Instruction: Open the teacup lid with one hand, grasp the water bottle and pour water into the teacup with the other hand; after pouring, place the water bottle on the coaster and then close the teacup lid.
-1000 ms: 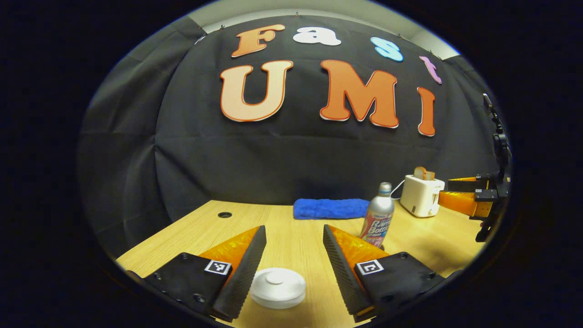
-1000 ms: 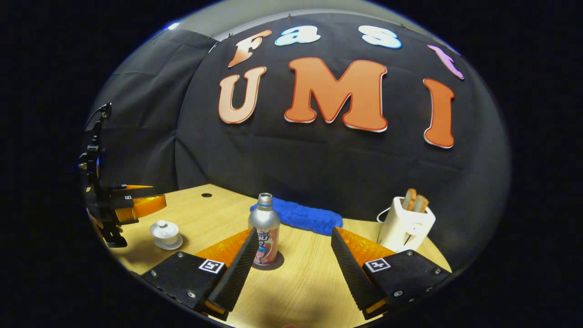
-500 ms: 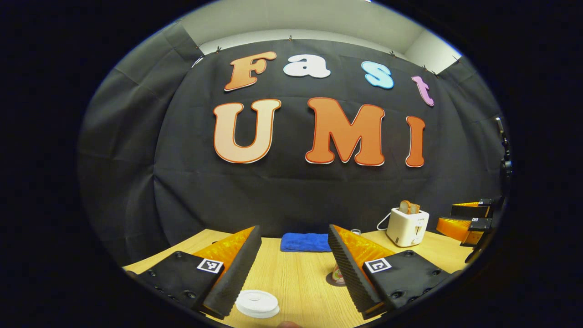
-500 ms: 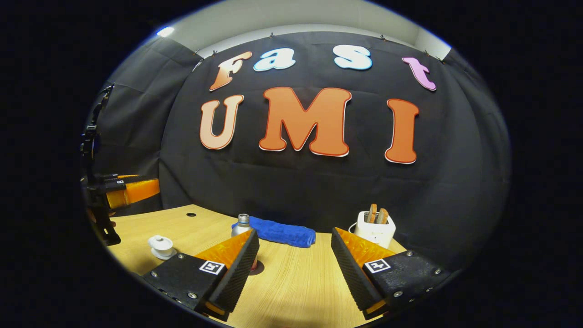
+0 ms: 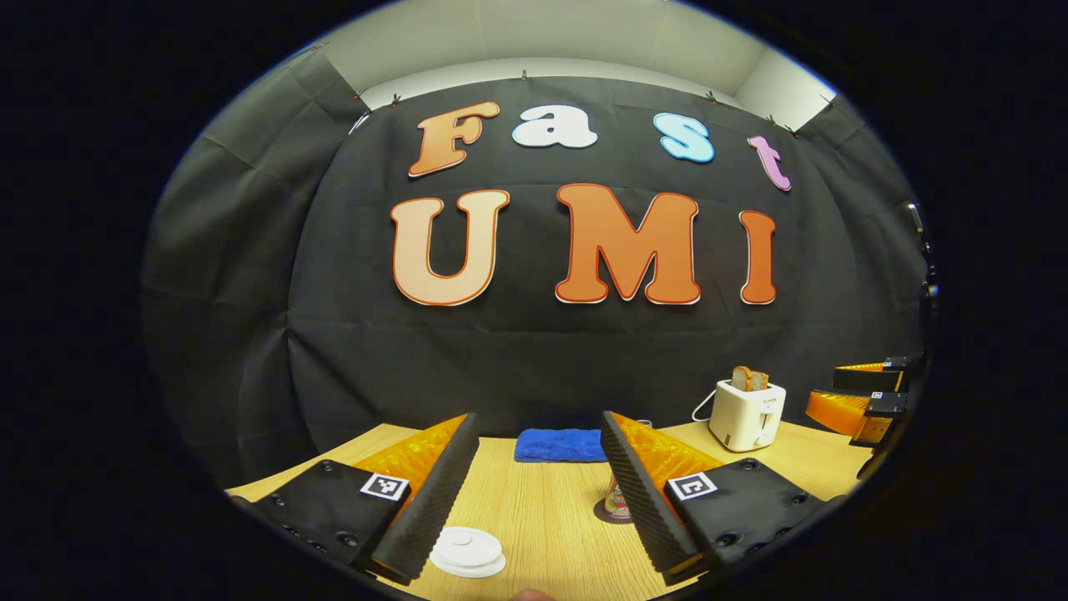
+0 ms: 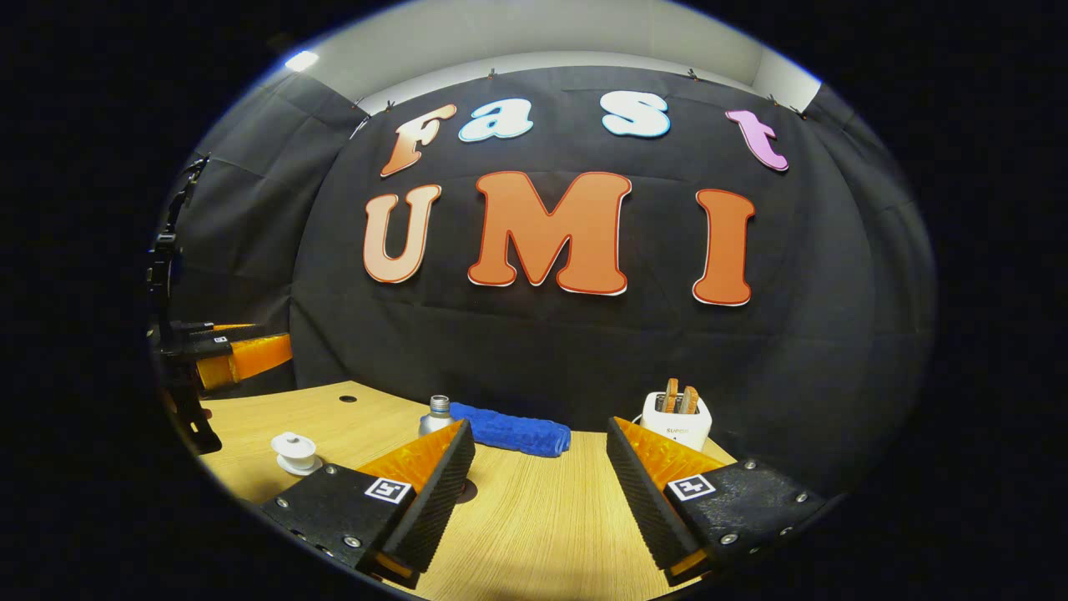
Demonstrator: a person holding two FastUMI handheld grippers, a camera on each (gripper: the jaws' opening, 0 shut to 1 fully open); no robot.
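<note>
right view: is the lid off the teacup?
No, the lid sits on the teacup, which stands on its saucer on the table, left of the right tongs.

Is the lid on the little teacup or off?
On. In the right gripper view the white lid with its knob sits on top of the teacup, which stands on the table.

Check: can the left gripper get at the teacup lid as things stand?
Probably yes. The left gripper is open, and the teacup lid sits on the cup low between its fingers, toward the left one, with nothing on the table in between. The water bottle stands off to the side.
</note>
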